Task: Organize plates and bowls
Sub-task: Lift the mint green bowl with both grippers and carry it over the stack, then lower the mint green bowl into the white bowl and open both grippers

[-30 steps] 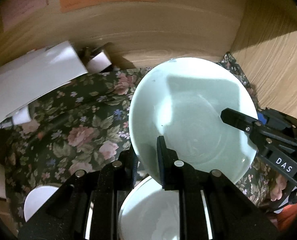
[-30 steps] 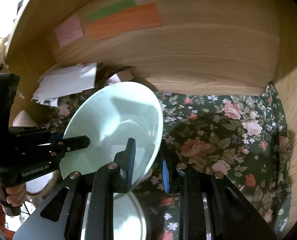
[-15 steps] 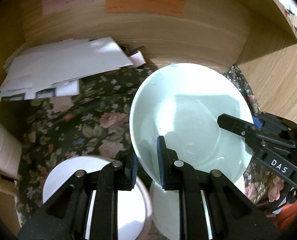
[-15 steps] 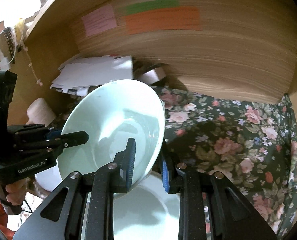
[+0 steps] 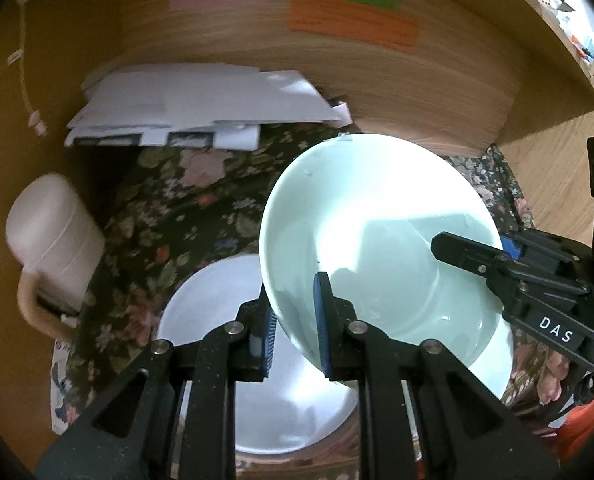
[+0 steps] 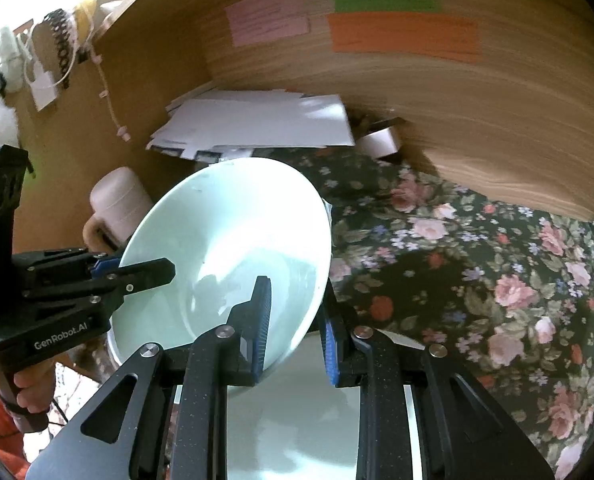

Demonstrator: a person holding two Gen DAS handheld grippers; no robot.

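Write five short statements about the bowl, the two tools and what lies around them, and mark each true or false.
1. Both tools grip the pale green bowl by its rim. True: the left tool and the right tool each clamp an edge.
2. The bowl is full of soup. False: it is empty.
3. A white plate lies below the bowl. True.
4. The cloth under the dishes is plain blue. False: it is dark with flowers.
5. The white mug stands inside the bowl. False: it stands apart, on the cloth by the wall.
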